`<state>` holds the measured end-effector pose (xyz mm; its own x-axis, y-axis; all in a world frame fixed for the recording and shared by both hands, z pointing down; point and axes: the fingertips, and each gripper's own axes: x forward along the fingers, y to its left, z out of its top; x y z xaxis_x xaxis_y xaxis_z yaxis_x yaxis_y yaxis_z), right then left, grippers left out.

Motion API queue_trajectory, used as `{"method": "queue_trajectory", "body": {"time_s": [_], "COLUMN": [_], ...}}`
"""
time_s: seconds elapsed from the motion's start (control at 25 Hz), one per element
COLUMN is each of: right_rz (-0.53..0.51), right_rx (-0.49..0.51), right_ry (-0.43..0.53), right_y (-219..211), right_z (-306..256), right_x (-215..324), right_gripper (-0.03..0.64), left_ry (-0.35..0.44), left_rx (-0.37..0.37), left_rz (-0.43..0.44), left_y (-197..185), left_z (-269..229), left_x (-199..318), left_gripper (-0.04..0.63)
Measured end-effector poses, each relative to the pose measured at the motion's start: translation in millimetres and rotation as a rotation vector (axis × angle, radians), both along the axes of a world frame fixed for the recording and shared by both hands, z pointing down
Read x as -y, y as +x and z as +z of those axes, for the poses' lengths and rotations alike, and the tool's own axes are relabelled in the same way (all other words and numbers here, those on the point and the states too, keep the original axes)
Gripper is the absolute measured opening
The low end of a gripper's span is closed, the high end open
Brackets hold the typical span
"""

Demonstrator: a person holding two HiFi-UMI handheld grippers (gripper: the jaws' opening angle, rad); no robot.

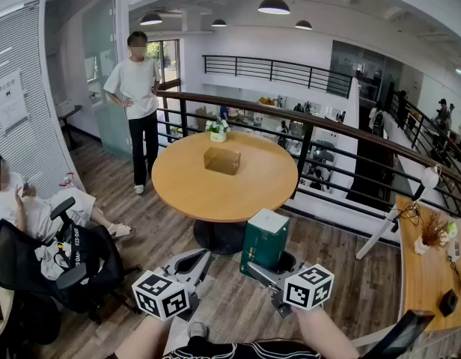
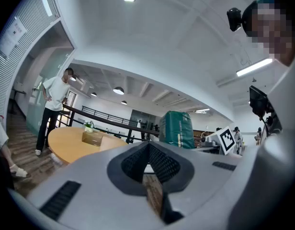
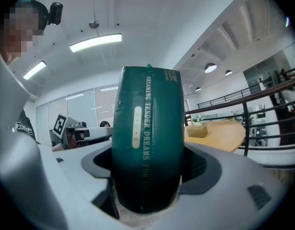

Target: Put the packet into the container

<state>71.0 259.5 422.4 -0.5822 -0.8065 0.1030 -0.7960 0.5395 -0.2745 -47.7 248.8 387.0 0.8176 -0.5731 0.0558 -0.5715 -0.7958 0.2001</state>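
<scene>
The right gripper [image 1: 269, 266] grips the green packet [image 3: 147, 138]. The packet stands upright between the gripper's fingers [image 3: 205, 166], pressed on both sides, and its top rises well past the tips. The left gripper [image 1: 199, 260] has its fingers [image 2: 159, 163] drawn together with nothing between them. The cardboard box [image 1: 221, 160] sits on the round table [image 1: 215, 197], well ahead of both sets of fingertips.

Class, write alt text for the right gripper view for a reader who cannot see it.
The right gripper holds a dark green packet upright between its jaws, filling the centre. Behind, at right, a round wooden table carries a small cardboard box.
</scene>
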Motion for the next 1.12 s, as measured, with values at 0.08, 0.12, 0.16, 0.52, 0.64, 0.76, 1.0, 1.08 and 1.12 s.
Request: {"method": "queue_trajectory", "body": {"time_s": [0.08, 0.12, 0.16, 0.52, 0.64, 0.76, 1.0, 1.08, 1.12], "right_rz": [0.002, 0.004, 0.006, 0.031, 0.041, 0.044, 0.047, 0.043, 0.038], "right_rx": [-0.002, -0.003, -0.003, 0.020, 0.017, 0.016, 0.021, 0.019, 0.016], "right_ry": [0.005, 0.006, 0.006, -0.009, -0.014, -0.021, -0.021, -0.032, -0.037], "right_y": [5, 8, 10, 20, 22, 22, 22, 22, 21], "right_z": [-1, -1, -1, 3, 6, 10, 18, 24, 26], "right_x": [-2, -2, -2, 6, 14, 23, 53, 68, 77], "right_gripper": [0.383, 0.383, 0.383, 0.385, 0.385, 0.385, 0.385, 0.385, 0.385], "left_ry": [0.006, 0.006, 0.004, -0.004, -0.006, -0.002, 0.001, -0.008, -0.012], "left_rx": [-0.004, -0.007, -0.011, -0.001, -0.005, -0.005, -0.006, -0.008, -0.010], "left_rz": [0.000, 0.000, 0.000, 0.030, 0.033, 0.037, 0.040, 0.036, 0.034], "left_y": [5, 8, 9, 24, 24, 24, 21, 18, 18], "left_z": [-2, -3, -3, 2, 5, 6, 15, 20, 22], "left_x": [0, 0, 0, 6, 14, 22, 51, 67, 77], "left_gripper": [0.005, 0.006, 0.006, 0.006, 0.005, 0.005, 0.006, 0.005, 0.006]}}
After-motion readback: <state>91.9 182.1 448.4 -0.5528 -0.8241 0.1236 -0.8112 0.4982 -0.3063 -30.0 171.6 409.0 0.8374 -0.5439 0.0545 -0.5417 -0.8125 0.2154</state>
